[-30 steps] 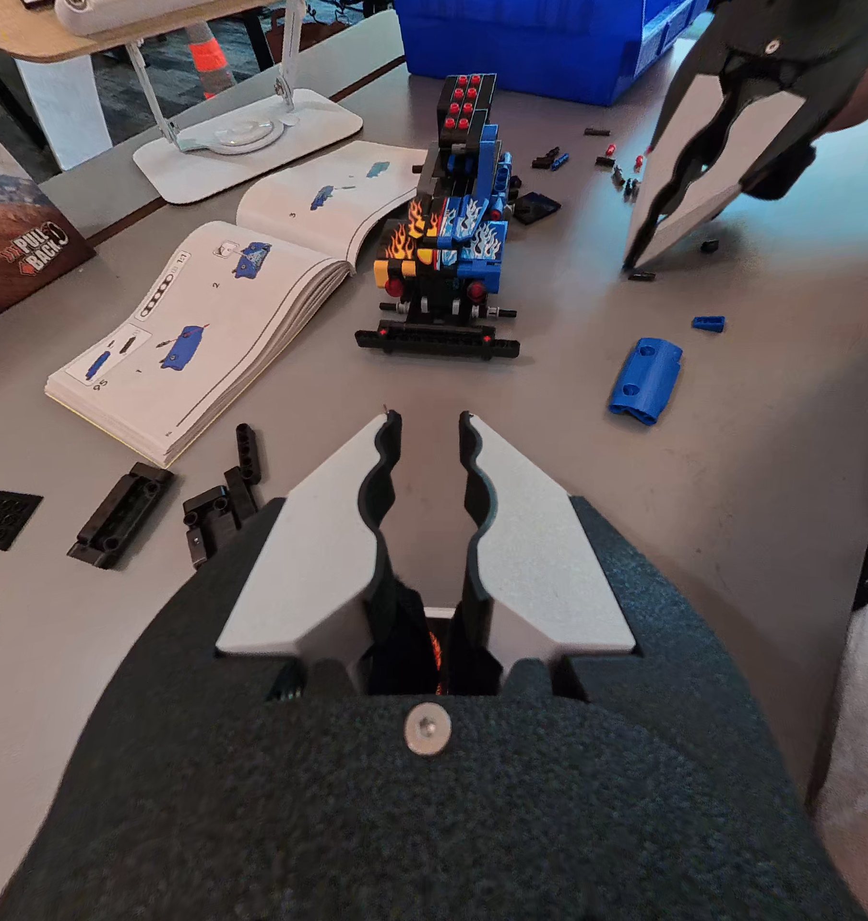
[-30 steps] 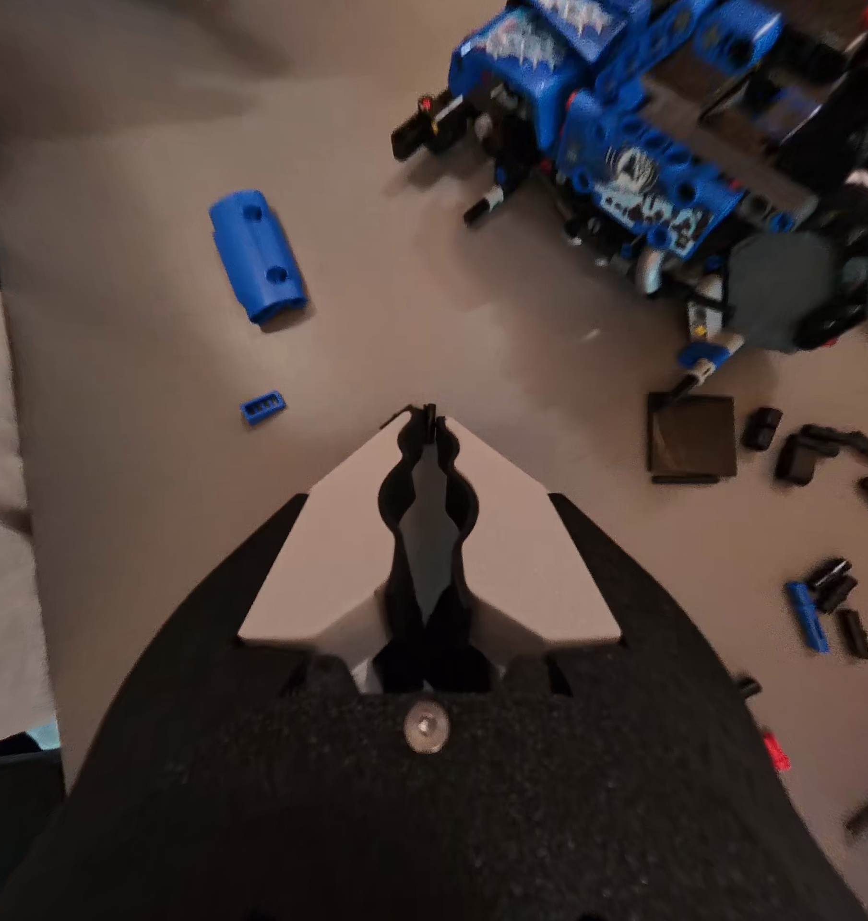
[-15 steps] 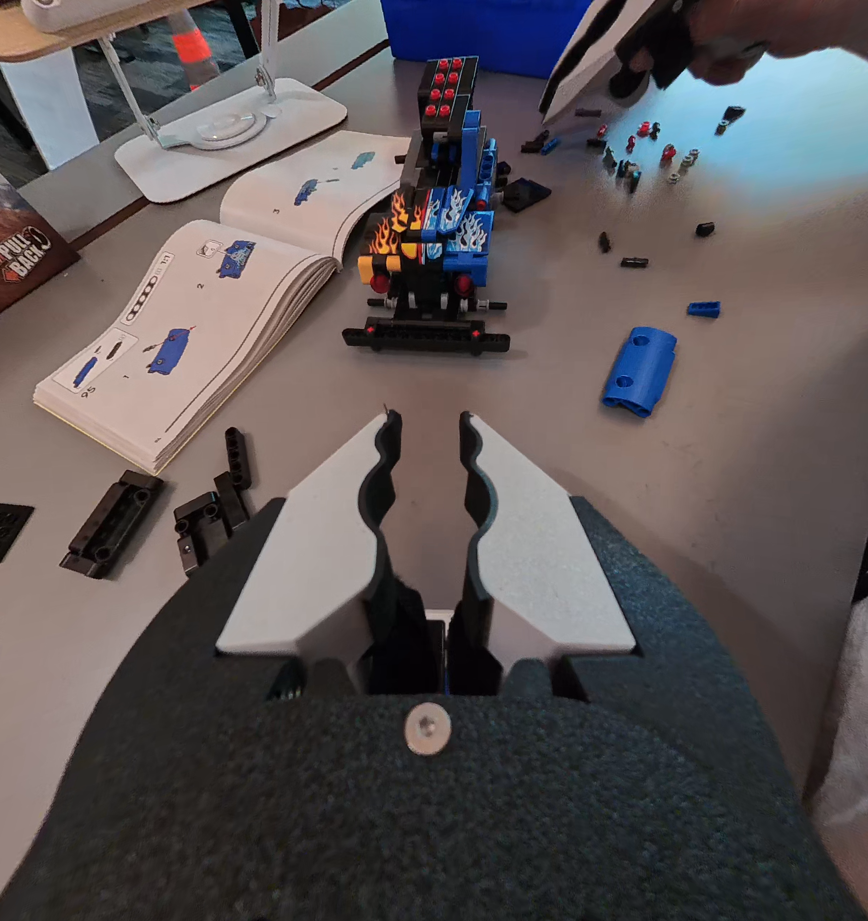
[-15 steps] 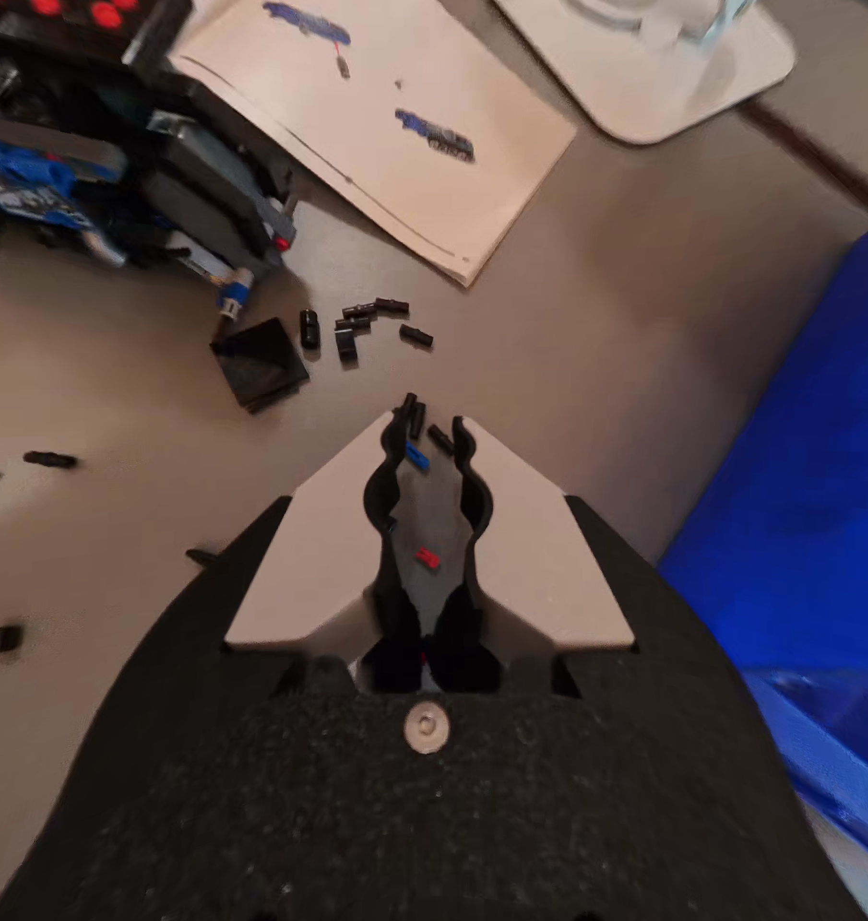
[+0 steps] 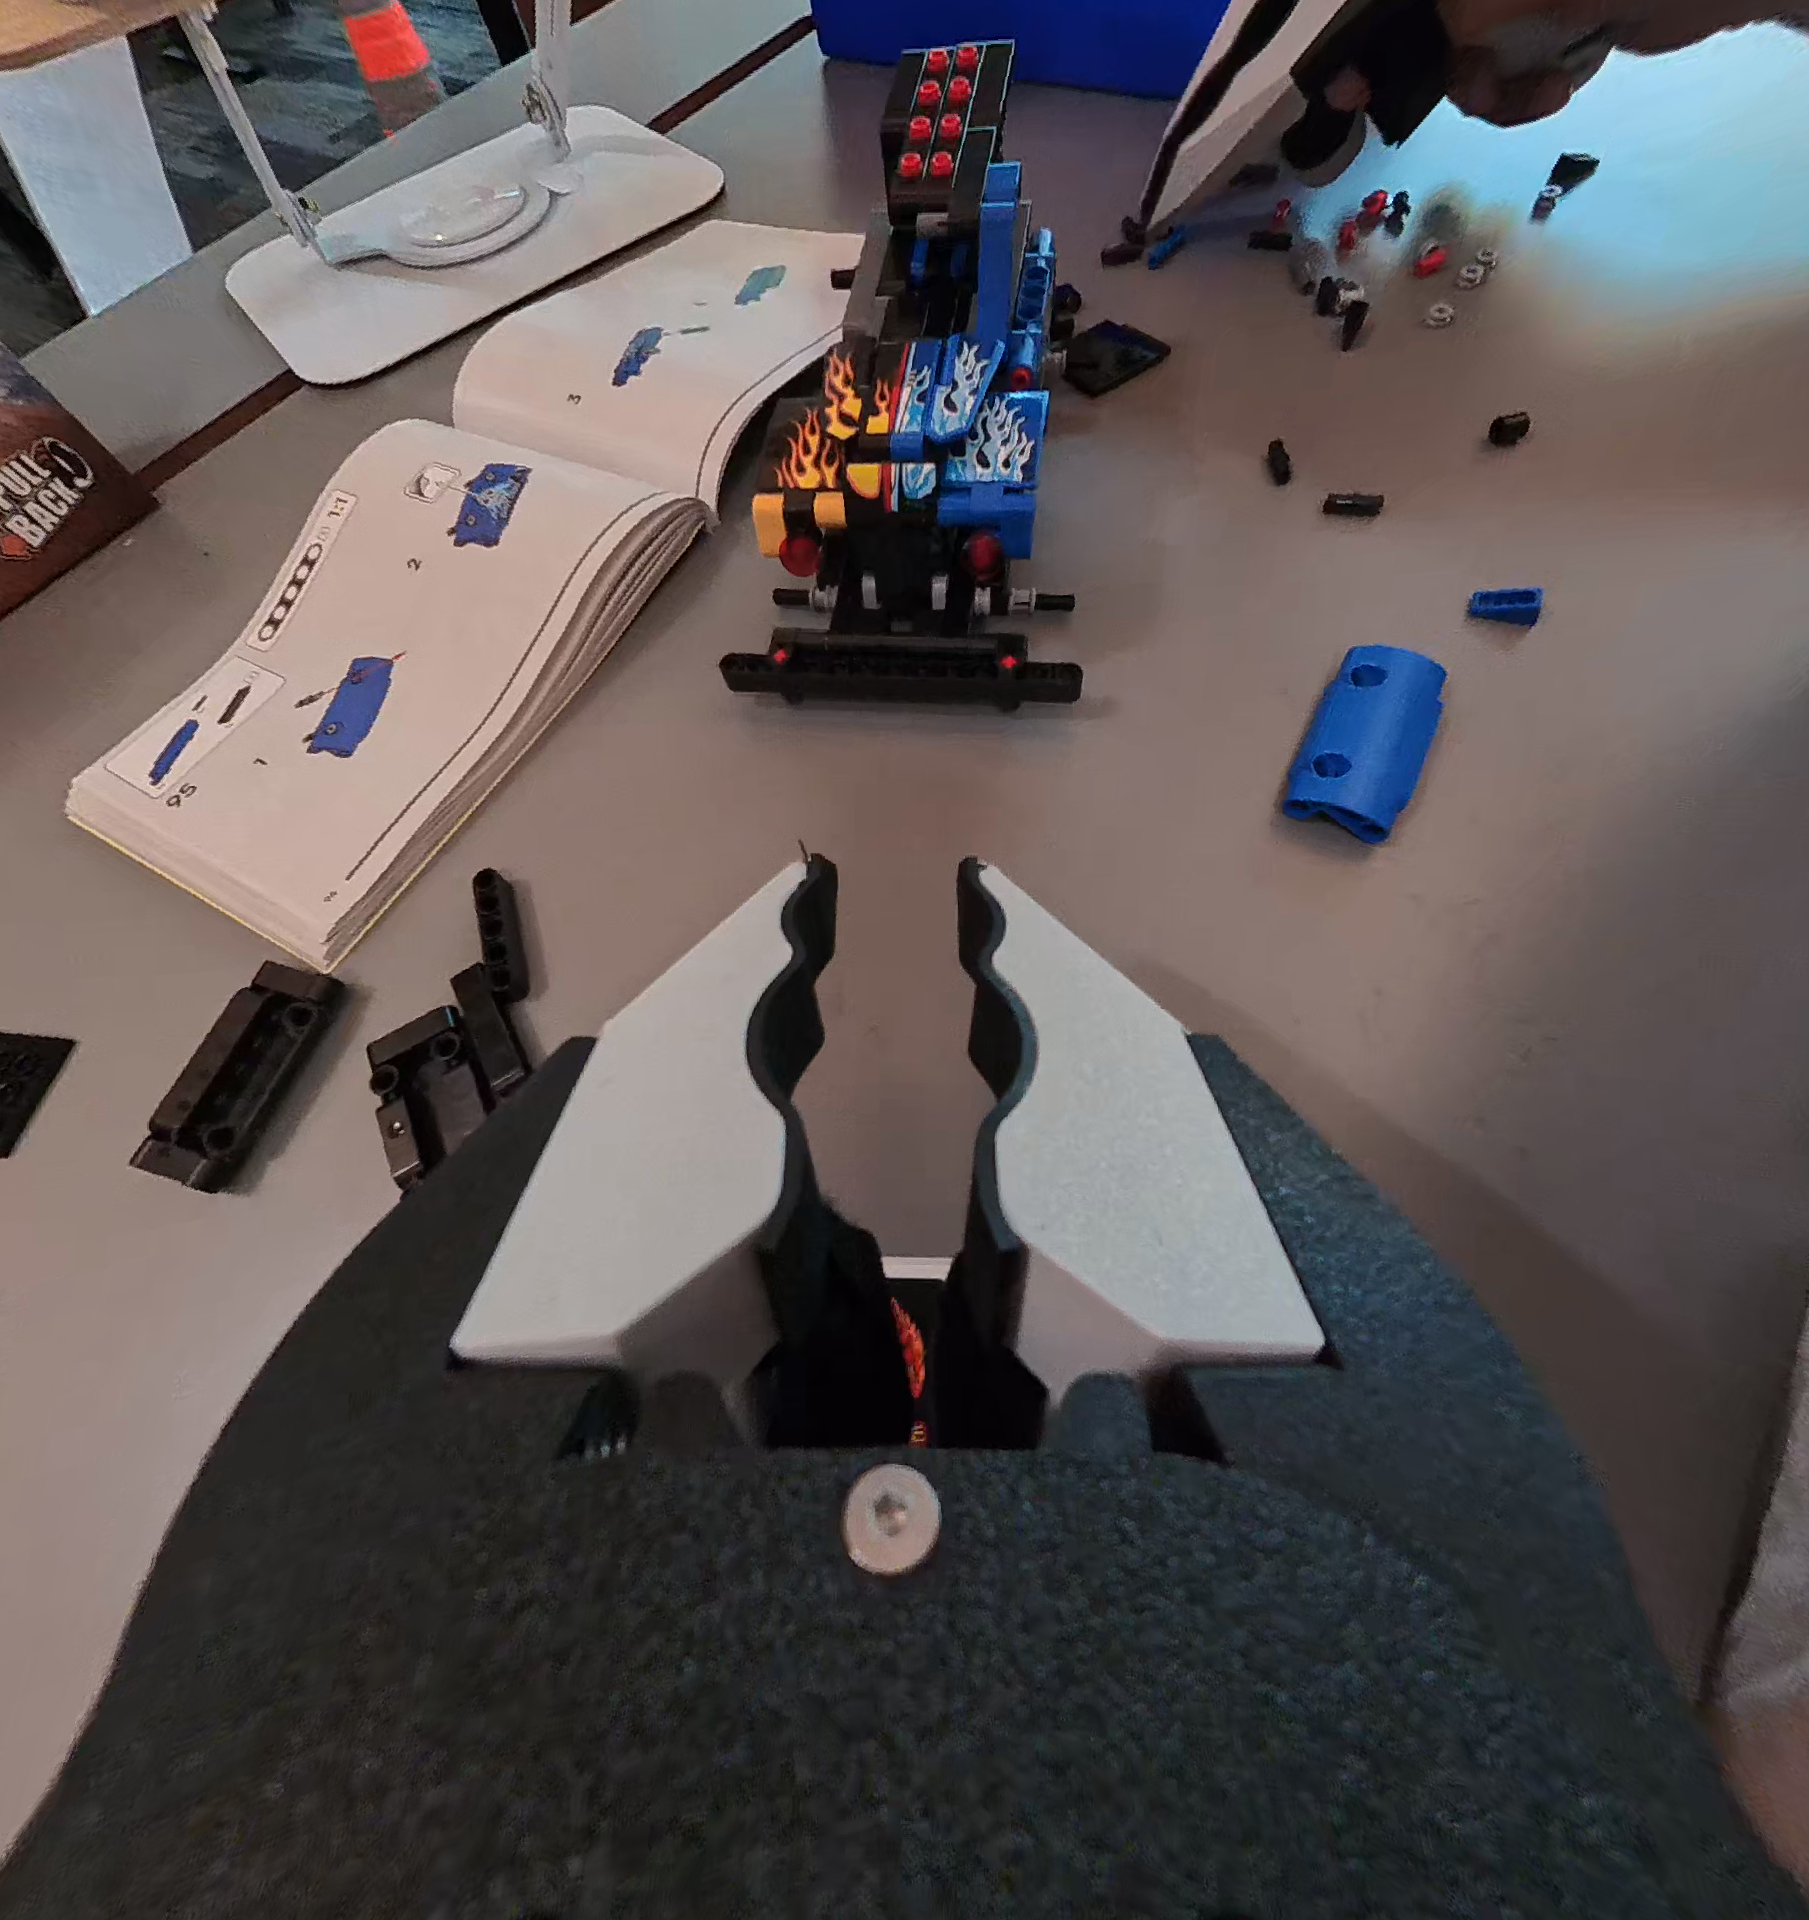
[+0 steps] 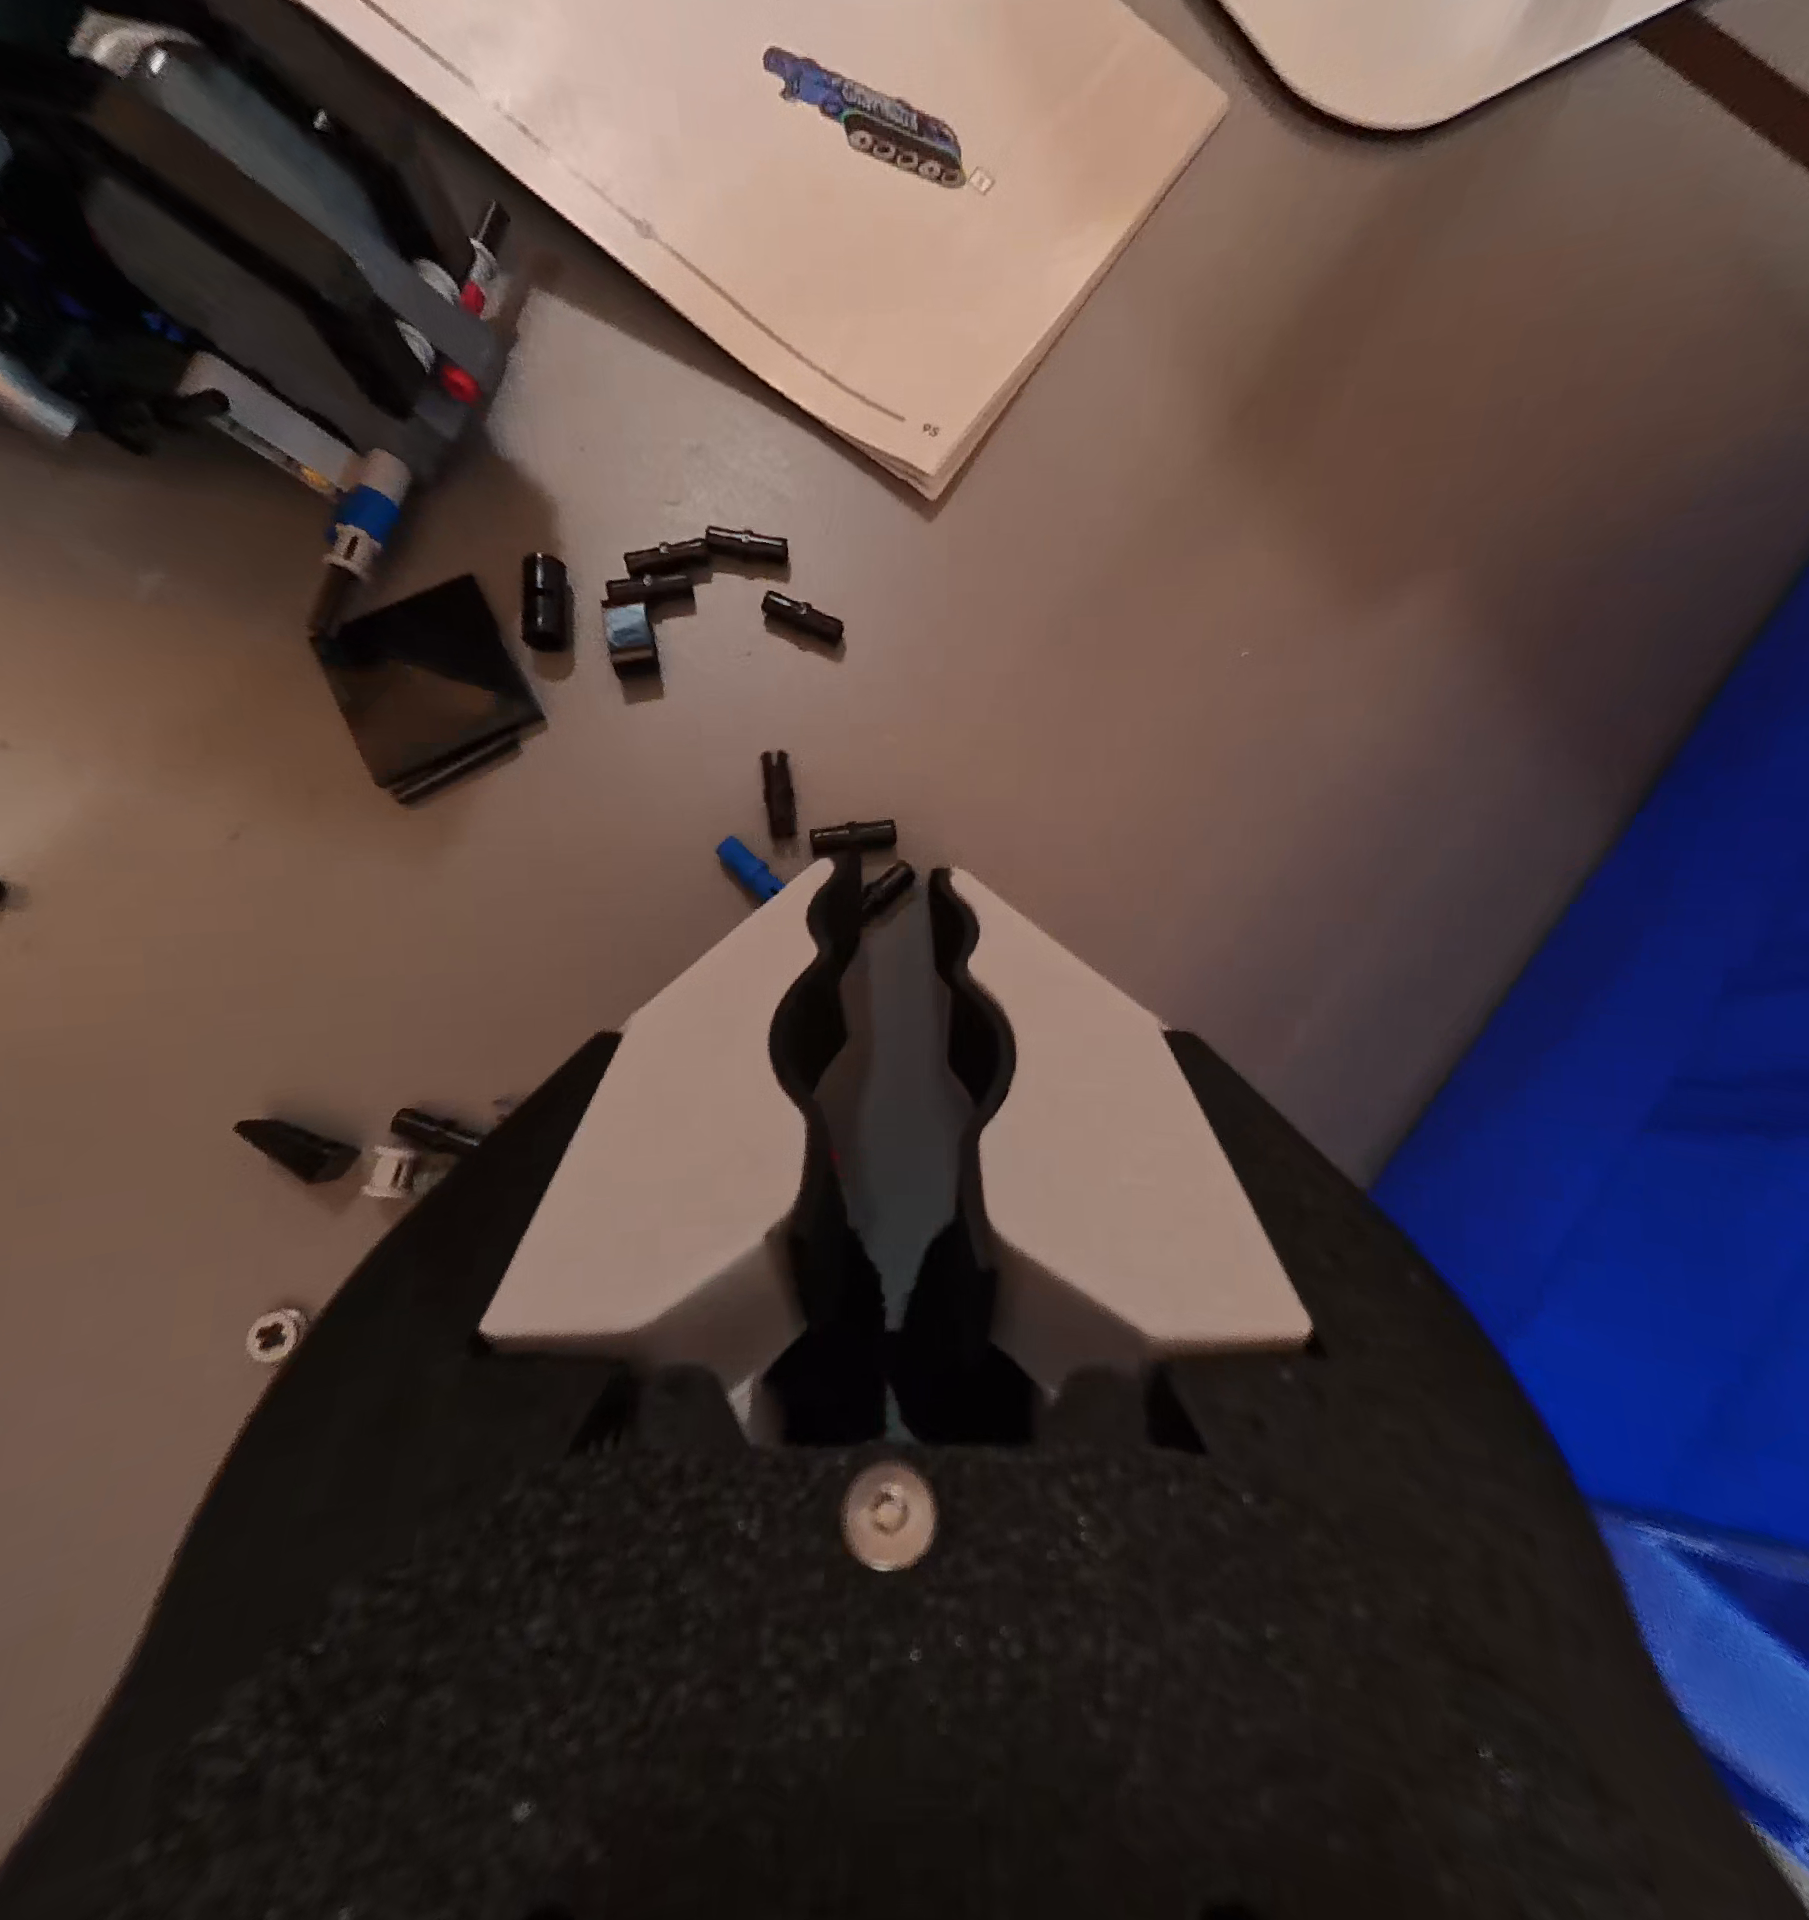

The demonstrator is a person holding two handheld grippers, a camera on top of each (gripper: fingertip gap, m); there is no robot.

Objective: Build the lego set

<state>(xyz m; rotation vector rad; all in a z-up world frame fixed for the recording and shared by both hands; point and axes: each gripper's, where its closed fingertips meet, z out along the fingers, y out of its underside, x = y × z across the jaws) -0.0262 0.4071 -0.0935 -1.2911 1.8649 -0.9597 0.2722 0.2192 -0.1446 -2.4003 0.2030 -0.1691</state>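
- The grey bench carries all the parts.
- The lego truck stands mid-bench beside the open booklet; its long axis runs away from the left camera, black bumper nearest.
- The left hand-held gripper hangs empty, jaws apart.
- The right hand-held gripper is slightly parted over small black pins.

We see glare on the table top right; the right wrist view is dim, edges curved and blurred.

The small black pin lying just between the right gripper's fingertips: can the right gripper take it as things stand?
Probably yes. The right gripper is open, and the small black pin lies on the grey table at its fingertips; other pins lie close beside it.
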